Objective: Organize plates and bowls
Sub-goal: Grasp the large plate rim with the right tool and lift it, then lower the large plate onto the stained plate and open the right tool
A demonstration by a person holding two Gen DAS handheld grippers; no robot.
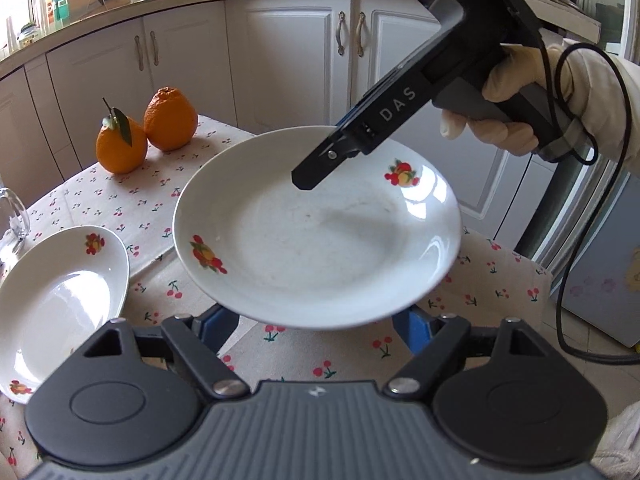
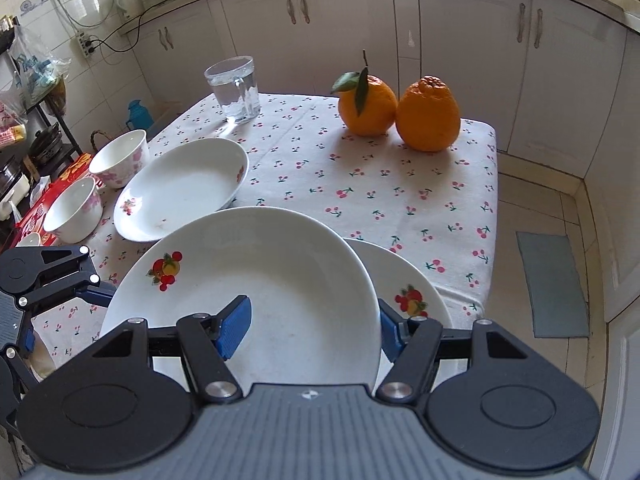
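A white plate with fruit prints (image 2: 256, 292) (image 1: 320, 232) is held tilted above the table. My right gripper (image 2: 316, 330) straddles its near rim, one blue pad (image 2: 234, 326) over the plate and one (image 2: 390, 332) under it; it also shows in the left wrist view (image 1: 312, 176). My left gripper (image 1: 316, 330) is open, with the plate's near edge above its blue pads; it shows at the left of the right wrist view (image 2: 96, 296). Another plate (image 2: 412, 284) lies under the held one. A third plate (image 2: 180, 188) (image 1: 52, 304) and two flowered bowls (image 2: 120, 158) (image 2: 74, 208) sit left.
Two oranges (image 2: 400, 108) (image 1: 144, 132) and a glass mug of water (image 2: 236, 88) stand at the far side of the cherry-print tablecloth (image 2: 360, 184). White cabinets (image 2: 440, 28) lie beyond. The table's right edge drops to a tiled floor (image 2: 552, 240).
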